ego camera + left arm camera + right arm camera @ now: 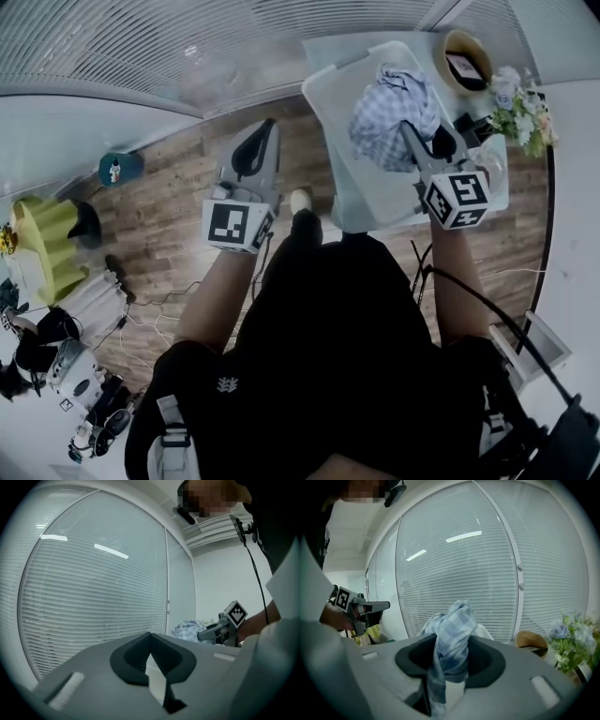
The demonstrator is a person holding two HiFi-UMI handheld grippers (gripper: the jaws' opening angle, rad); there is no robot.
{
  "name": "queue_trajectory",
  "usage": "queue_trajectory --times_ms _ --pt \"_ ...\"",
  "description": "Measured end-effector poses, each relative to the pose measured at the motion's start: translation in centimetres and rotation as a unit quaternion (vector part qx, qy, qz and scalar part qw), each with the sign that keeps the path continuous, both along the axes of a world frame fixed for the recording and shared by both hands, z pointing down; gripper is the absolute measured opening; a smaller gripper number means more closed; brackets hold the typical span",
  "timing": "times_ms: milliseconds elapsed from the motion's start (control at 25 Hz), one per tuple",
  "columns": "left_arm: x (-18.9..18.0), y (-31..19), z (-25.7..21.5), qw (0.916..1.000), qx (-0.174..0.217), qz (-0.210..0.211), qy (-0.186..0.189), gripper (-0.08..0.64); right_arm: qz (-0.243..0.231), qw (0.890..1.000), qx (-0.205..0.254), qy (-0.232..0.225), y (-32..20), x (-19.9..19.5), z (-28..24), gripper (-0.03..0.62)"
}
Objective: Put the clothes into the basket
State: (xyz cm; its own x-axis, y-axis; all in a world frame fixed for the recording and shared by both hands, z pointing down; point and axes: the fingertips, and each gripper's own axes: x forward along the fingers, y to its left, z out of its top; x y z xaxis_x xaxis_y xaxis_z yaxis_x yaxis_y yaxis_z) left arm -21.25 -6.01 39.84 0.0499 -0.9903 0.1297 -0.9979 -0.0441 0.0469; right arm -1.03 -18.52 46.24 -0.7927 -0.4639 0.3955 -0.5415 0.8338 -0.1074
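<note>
— Since the basket (pixel 352 192) is the biggest thing before us, shall we start there?
— Yes. In the head view its white bottom looks bare apart from what hangs over it. We judge that 0 garments have been dropped in yet.
— And the yellow-green cloth (pixel 45 239) at the far left?
— It lies well apart from the basket. We cannot tell whether it counts among the clothes. If it does, it is left to do.
— Next, the checked shirt (pixel 389 117).
— It is 1 blue-and-white bundle, bunched up over the far half of the basket. We cannot tell whether its lowest folds touch the bottom.
— What carries it?
— Our right gripper (pixel 417 141). Its own view shows the fabric pinched between the 2 jaws, with a tail trailing down through the gap, so it is clamped on the shirt.
— And the left gripper (pixel 150 636)?
— It is off to the side of the basket, over the wooden floor (pixel 169 202). Its jaw tips are together with nothing between them.
— So how far along are we?
— We reckon the carry is nearly done. Letting the shirt go into the basket is what remains for this piece.
</note>
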Motion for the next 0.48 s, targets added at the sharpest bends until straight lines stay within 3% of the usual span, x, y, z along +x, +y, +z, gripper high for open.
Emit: queue_trajectory --times_ms 480 --pt "-0.5 -0.5 4.1 0.9992 -0.037 0.002 0.011 0.006 -0.018 0.999 -0.034 0.015 0.3 -1.1 3.9 0.179"
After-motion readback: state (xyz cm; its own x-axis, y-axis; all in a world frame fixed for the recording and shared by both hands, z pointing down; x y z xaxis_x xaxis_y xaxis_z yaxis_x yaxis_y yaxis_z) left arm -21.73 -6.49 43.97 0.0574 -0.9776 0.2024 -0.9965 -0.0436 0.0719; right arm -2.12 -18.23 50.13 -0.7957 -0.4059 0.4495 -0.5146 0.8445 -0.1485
